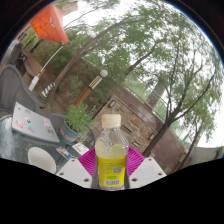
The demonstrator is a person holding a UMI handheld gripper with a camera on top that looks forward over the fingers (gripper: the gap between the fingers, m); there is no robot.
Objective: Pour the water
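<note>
A clear plastic bottle [111,155] with a white cap, yellow liquid and a yellow label stands upright between my fingers, held up above the table. My gripper [111,166] is shut on the bottle, with the magenta pads [88,160] pressing on both of its sides. The bottle's base is hidden below the fingers. A white cup [42,157] stands on the glass table to the left, lower than the bottle.
The glass table [15,140] at the left bears a white box [32,125] and a potted green plant [76,120]. A red canopy [50,22] hangs beyond. Trees and a wooden building lie behind the bottle.
</note>
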